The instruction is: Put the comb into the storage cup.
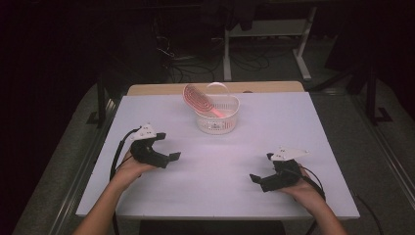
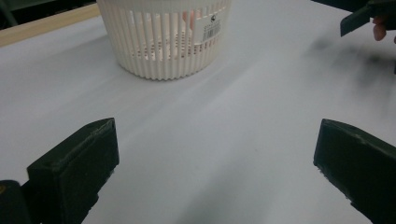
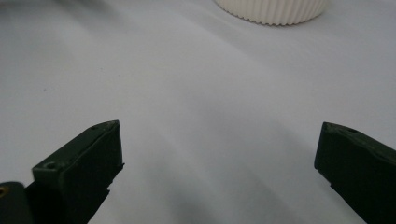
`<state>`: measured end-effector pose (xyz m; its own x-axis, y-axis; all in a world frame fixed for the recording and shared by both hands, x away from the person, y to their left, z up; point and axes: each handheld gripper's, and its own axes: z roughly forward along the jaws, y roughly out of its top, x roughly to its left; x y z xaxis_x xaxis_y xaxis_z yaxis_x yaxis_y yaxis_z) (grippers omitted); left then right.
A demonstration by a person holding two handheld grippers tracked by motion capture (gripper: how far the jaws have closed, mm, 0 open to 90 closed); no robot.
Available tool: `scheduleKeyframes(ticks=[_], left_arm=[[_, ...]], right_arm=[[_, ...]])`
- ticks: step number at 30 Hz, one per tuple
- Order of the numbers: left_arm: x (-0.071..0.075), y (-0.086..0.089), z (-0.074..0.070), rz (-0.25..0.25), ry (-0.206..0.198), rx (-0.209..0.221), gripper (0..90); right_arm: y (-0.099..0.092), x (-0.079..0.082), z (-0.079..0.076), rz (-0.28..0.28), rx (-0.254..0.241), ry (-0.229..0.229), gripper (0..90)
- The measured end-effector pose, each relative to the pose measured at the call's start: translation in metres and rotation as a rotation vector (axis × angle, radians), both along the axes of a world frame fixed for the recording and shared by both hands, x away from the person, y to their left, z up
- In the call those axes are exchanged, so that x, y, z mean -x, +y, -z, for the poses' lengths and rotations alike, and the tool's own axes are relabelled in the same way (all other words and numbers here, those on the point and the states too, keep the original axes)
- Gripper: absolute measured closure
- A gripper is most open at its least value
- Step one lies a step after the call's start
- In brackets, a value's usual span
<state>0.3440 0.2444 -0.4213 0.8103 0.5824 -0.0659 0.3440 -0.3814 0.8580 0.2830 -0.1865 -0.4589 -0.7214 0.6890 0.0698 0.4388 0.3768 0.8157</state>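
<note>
A white slatted basket stands at the back middle of the white table. A pink ribbed brush leans out of it, with a clear round piece behind. My left gripper rests at the left of the table, open and empty, its jaws toward the middle. At the right, my right gripper is open and empty too. In the left gripper view the basket is ahead of the wide jaws of the left gripper. The right gripper view has the basket's base at the top, beyond the right gripper.
A wooden edge runs behind the white surface. Beyond it, in the dark, are white desk legs and floor cables. In the left gripper view a jaw of the other gripper is at the top right.
</note>
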Motion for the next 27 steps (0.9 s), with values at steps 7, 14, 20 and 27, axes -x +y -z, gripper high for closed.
scheduleKeyframes(ticks=[7,14,20,27], left_arm=[[0.013,0.006,0.005,0.002,-0.005,0.007,0.3],[0.025,0.012,0.011,0.009,-0.004,-0.001,0.3],[0.033,0.015,0.017,0.015,-0.005,-0.006,0.3],[0.042,0.020,0.023,0.006,0.000,-0.001,0.3]], right_arm=[[-0.001,0.000,0.000,0.003,-0.003,0.001,0.5],[-0.001,0.000,0.000,0.005,-0.003,0.002,0.5],[-0.001,0.000,0.000,0.009,-0.003,0.002,0.5],[-0.001,0.000,0.000,0.012,-0.003,0.000,0.6]])
